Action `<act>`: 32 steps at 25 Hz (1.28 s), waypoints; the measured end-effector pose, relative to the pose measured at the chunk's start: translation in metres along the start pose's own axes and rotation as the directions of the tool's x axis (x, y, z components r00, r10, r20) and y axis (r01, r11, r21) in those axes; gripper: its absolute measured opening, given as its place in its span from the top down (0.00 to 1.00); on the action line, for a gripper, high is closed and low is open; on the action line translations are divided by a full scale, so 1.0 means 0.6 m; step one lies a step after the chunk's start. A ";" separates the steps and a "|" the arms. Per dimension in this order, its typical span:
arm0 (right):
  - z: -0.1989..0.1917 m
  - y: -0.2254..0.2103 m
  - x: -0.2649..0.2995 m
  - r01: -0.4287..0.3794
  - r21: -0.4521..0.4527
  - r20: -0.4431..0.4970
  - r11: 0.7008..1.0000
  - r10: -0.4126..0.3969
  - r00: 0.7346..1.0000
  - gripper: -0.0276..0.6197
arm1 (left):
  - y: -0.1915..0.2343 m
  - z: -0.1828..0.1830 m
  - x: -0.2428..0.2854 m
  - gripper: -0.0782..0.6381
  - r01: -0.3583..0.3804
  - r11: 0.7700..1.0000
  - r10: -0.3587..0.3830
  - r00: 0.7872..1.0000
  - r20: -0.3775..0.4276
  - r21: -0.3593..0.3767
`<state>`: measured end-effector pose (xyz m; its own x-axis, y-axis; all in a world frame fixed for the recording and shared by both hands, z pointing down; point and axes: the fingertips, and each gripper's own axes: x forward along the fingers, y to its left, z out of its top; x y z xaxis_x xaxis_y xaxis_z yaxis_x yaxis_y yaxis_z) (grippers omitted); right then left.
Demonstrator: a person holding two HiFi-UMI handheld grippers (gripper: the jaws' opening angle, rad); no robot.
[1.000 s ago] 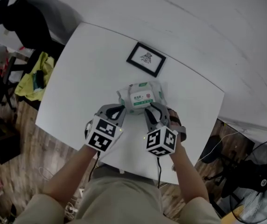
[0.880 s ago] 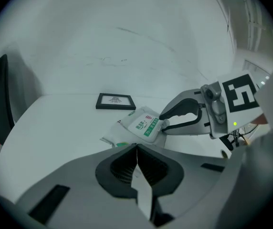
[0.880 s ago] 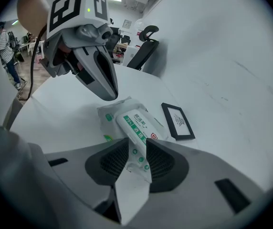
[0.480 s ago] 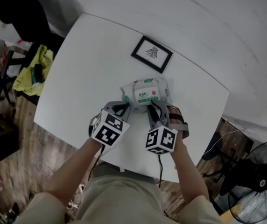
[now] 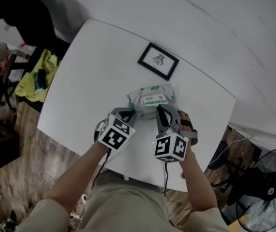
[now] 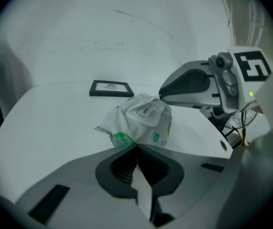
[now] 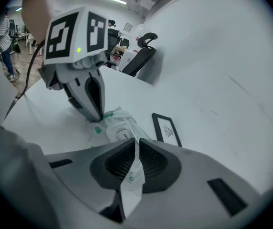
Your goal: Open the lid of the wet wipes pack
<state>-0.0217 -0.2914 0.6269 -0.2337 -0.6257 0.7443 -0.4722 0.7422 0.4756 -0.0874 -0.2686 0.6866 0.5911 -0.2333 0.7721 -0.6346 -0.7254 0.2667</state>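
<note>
head view: wipes pack [image 5: 153,98] gripped on a white table [image 5: 89,76].
left gripper [image 5: 130,113] jaws clamp its near edge; right gripper [image 5: 161,109] jaws are closing on its flap.

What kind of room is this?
Probably an office or lab workroom: there is a white table, a black office chair, long ceiling lights and a floor fan.
</note>
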 end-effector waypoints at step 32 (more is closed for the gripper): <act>0.009 -0.087 0.128 -0.162 0.509 0.037 0.845 0.167 0.985 0.91 | 0.010 0.009 -0.029 0.86 0.127 0.964 -0.098 0.987 0.131 -0.234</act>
<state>-0.0196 -0.3796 0.6565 -0.3403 -0.5010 0.7958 -0.7939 0.6066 0.0425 -0.0991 -0.2725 0.6715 0.7105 -0.2439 0.6601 -0.6534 -0.5769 0.4902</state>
